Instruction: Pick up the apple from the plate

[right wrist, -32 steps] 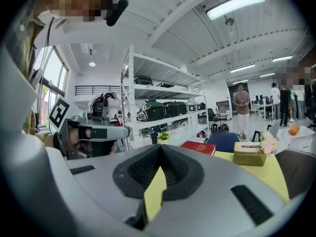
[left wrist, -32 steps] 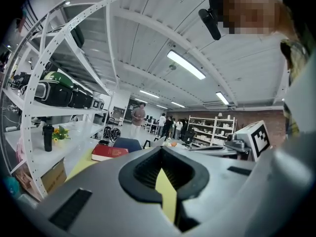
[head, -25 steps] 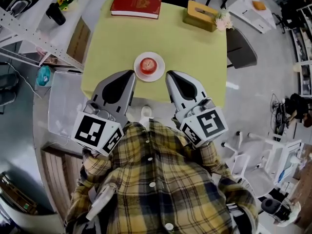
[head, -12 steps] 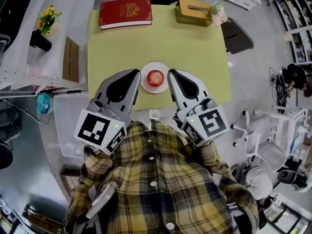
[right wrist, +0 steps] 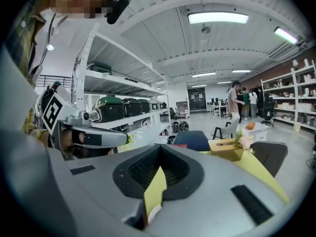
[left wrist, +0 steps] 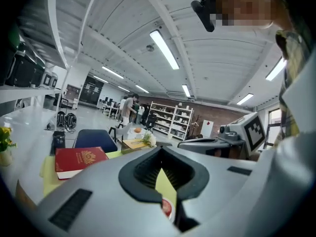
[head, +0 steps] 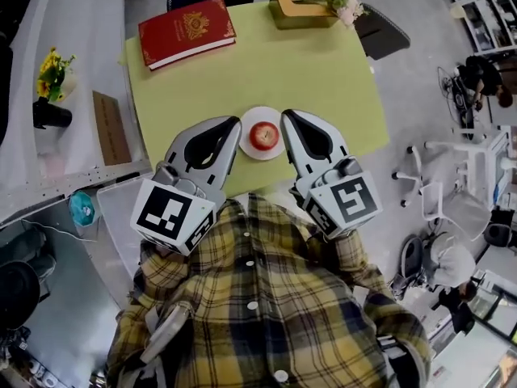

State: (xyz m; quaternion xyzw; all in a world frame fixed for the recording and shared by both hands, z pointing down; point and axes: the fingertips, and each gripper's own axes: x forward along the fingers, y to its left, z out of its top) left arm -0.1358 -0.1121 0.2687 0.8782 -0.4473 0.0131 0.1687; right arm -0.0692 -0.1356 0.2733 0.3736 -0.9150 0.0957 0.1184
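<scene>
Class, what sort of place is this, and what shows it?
Probably a lab or workshop hall: tall storage shelving, ceiling strip lights, and a yellow table set up for the recording.

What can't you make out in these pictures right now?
- Apple: the left gripper view shows only a red sliver; the left gripper covers the rest.
- Plate: right gripper view, a white sliver behind the right gripper.
- Red book title: head view, too small.
- Table near edge: head view, partly under the shirt.

Open-plan lab/workshop hall: yellow table (head: 323, 79) on grey floor, metal shelf racks (right wrist: 111, 83) left of it, more shelving (left wrist: 170, 118) far beyond it, strip lights (right wrist: 217, 17) overhead
</scene>
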